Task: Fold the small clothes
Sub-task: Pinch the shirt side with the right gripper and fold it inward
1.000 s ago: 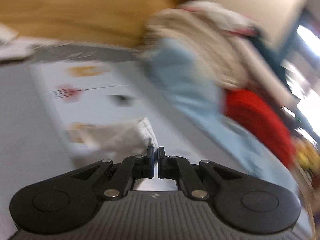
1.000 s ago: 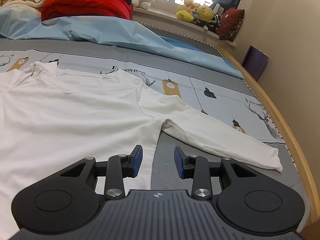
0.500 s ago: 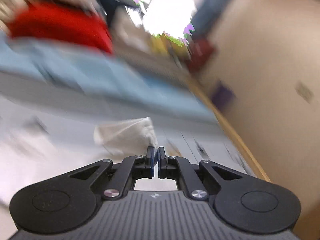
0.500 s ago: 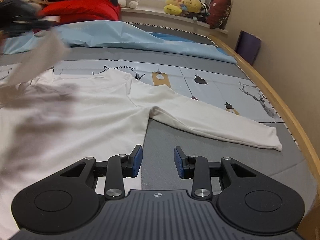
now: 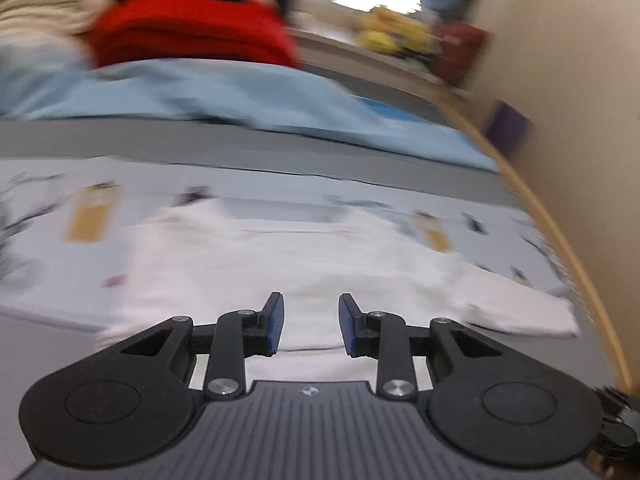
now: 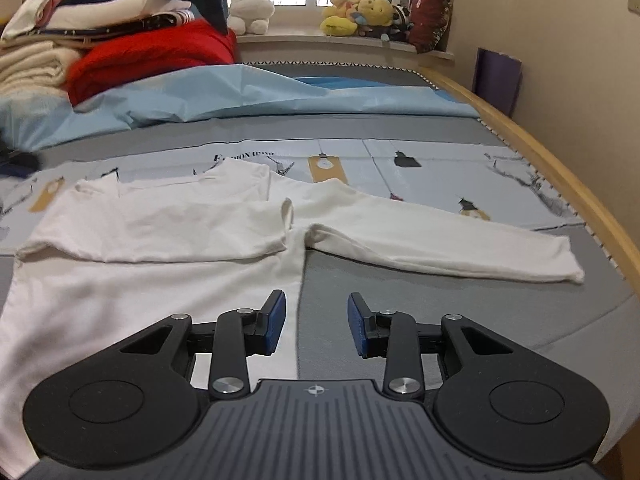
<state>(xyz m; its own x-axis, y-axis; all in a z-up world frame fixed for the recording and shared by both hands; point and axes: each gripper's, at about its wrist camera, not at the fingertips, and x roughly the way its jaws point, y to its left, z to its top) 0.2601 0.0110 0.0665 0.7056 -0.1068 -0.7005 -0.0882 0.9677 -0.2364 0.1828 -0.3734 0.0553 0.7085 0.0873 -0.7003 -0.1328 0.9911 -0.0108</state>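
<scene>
A white long-sleeved shirt (image 6: 160, 276) lies flat on the grey printed bed cover (image 6: 440, 160). One sleeve (image 6: 160, 228) lies folded across its chest. The other sleeve (image 6: 440, 244) stretches out to the right. My right gripper (image 6: 316, 316) hovers low over the shirt's right side edge, its jaws closing with nothing between them. In the blurred left wrist view, my left gripper (image 5: 311, 316) hangs over the shirt (image 5: 280, 264), its jaws opening and empty.
A red blanket (image 6: 152, 56) and folded cream linens are stacked at the back left on a light blue sheet (image 6: 260, 92). Plush toys (image 6: 360, 12) line the window sill. The wooden bed rail (image 6: 560, 176) and a wall run along the right.
My left gripper swung across the shirt shut on a white sleeve end, then let go; the sleeve now lies over the chest. My right gripper's jaws have narrowed.
</scene>
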